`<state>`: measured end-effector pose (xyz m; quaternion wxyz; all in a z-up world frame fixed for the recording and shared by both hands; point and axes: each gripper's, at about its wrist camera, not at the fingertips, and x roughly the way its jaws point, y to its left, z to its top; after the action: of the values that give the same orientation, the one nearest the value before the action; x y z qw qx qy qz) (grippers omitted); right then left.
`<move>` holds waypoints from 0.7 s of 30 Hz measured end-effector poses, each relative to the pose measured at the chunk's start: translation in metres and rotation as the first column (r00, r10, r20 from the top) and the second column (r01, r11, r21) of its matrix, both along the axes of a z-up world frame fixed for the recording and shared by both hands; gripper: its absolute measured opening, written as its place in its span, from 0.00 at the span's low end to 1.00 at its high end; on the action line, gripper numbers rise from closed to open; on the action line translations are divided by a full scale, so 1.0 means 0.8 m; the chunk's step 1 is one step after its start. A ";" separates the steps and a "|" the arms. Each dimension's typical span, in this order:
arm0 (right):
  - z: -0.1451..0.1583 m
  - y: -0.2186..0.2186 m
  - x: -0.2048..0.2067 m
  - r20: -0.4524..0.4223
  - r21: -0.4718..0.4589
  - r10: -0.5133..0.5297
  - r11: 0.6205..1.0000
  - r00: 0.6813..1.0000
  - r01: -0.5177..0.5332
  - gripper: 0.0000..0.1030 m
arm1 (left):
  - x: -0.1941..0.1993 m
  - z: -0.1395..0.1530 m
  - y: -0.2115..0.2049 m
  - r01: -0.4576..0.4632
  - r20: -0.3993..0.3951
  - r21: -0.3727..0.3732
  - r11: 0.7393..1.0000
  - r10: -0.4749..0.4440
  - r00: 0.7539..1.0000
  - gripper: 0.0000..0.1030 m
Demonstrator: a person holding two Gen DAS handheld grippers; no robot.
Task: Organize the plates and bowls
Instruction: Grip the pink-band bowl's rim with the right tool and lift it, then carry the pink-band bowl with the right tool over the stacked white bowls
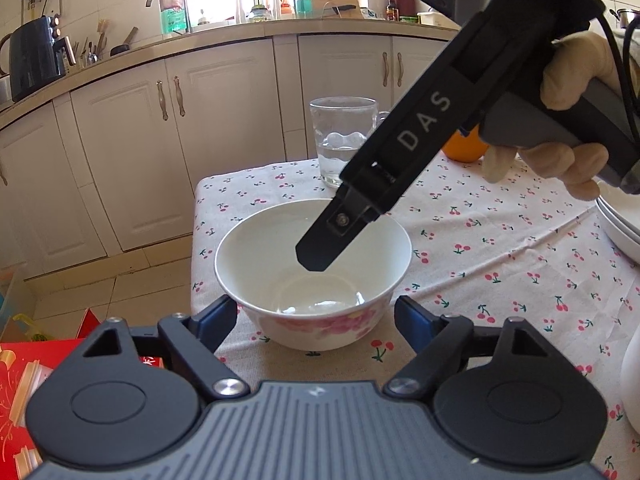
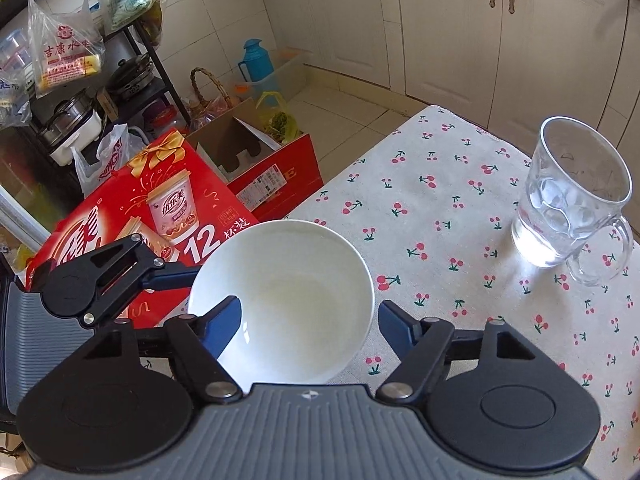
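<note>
A white bowl (image 1: 280, 248) with pink flowers on its outside stands near the table's corner. My left gripper (image 1: 316, 312) is open, wide apart around the bowl's lower body, its tips close beside the wall on each side. My right gripper (image 2: 310, 328) reaches down from the upper right and is open astride the bowl's (image 2: 288, 288) rim. One of its fingers (image 2: 226, 326) hangs inside the bowl and the other stands just outside the wall. In the right wrist view a finger (image 2: 176, 276) of the left gripper meets the bowl's far-left side.
A glass mug (image 1: 344, 140) with a little water stands behind the bowl. An orange (image 1: 466, 150) lies further back. White stacked plates (image 1: 620, 220) sit at the right edge. The cherry-print tablecloth (image 2: 460, 208) ends just left of the bowl, with red boxes (image 2: 160, 208) on the floor below.
</note>
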<state>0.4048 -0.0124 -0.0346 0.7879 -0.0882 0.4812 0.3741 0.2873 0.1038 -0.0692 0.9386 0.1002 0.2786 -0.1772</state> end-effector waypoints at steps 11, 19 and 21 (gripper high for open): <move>-0.005 -0.002 0.004 -0.019 0.027 0.004 1.000 1.000 -0.003 0.70 | 0.001 0.003 0.001 0.001 -0.008 0.002 1.000 -0.001 1.000 0.80; 0.000 -0.015 -0.003 -0.033 0.059 -0.005 0.998 0.999 0.007 0.70 | -0.006 0.010 -0.006 0.015 -0.022 0.011 1.000 -0.014 1.000 0.80; 0.006 -0.020 -0.010 -0.033 0.067 -0.009 0.998 0.999 0.012 0.70 | -0.013 0.015 -0.008 0.019 -0.019 0.010 1.000 -0.019 1.000 0.80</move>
<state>0.3971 -0.0281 -0.0299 0.7845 -0.0531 0.4815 0.3873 0.2773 0.0971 -0.0569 0.9337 0.1058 0.2874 -0.1858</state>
